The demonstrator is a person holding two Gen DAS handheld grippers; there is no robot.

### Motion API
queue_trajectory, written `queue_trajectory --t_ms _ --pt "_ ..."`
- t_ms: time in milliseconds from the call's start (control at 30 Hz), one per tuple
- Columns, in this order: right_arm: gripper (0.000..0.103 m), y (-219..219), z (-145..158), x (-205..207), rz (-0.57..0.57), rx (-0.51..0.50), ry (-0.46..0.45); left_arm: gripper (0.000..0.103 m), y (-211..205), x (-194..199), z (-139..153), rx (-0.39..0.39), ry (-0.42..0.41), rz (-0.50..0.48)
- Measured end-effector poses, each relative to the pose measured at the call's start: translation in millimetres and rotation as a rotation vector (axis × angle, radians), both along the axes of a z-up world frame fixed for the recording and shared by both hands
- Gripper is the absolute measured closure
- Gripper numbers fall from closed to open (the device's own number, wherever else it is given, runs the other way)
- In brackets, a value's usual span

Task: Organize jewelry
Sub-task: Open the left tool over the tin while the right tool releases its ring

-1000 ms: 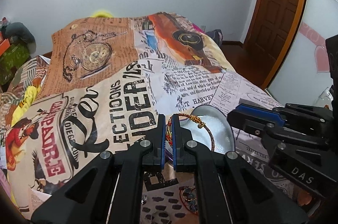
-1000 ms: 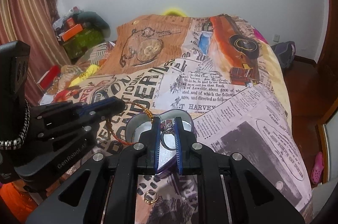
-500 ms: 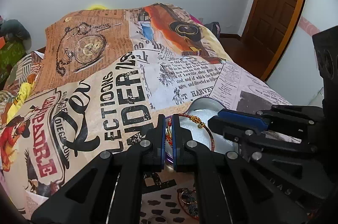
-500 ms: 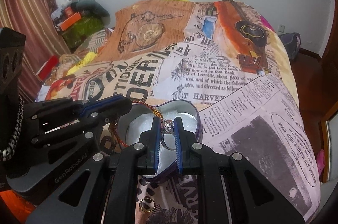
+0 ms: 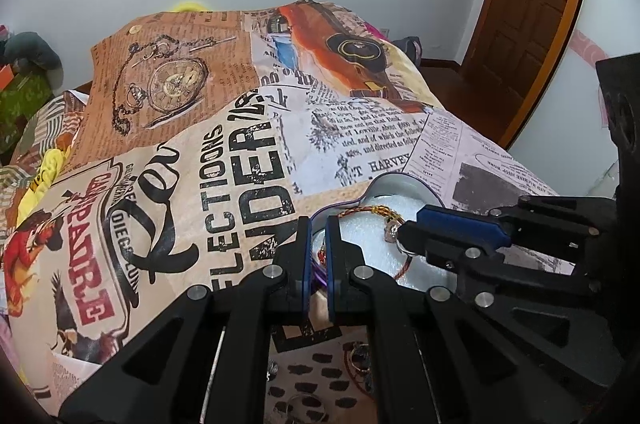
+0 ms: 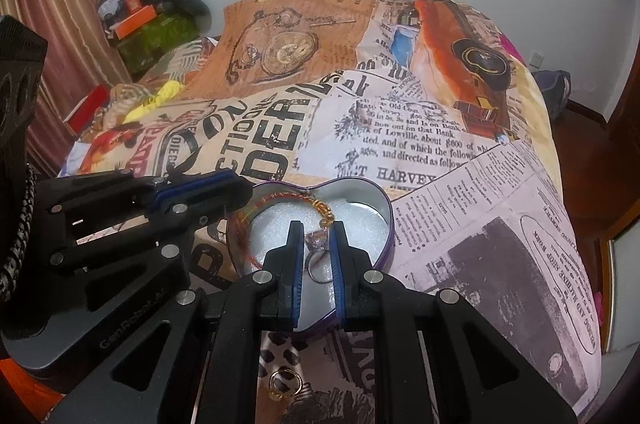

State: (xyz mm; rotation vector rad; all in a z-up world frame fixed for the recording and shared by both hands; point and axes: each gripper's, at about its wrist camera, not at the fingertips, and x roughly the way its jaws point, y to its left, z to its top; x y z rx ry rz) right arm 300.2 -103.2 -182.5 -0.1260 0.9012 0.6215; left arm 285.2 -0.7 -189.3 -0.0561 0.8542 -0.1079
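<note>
A: Now that the right tongs (image 6: 313, 249) have come lower into the heart-shaped tin (image 6: 376, 202), what do they hold?

B: A silver ring (image 6: 318, 256), pinched between nearly closed pads, hanging just above the tin's white lining. Behind those tongs a gold ring (image 6: 285, 383) waits on the bed cover (image 6: 400, 128).

A: And the left tongs (image 5: 317, 256)?

B: Fully closed on the red-and-gold corded bracelet (image 5: 366, 211) beside the tin's rim, its loop draped over the lining ahead of them. Letting go of both looks next.
</note>
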Motion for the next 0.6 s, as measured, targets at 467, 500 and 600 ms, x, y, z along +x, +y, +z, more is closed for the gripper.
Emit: queue_trajectory --t_ms 467,500,600 --pt "0.067 -16 29 -18 -0.041 0.02 -0.051 0.084 13 -30 26 0.006 -0.031 0.033" --pt "0.064 -18 33 -21 -0.047 0.027 -0.059 0.075 14 -33 29 0.008 -0.039 0.037" --pt "0.062 -23 42 -28 -0.054 0.038 -0.076 0.063 17 -45 40 0.016 -0.071 0.049"
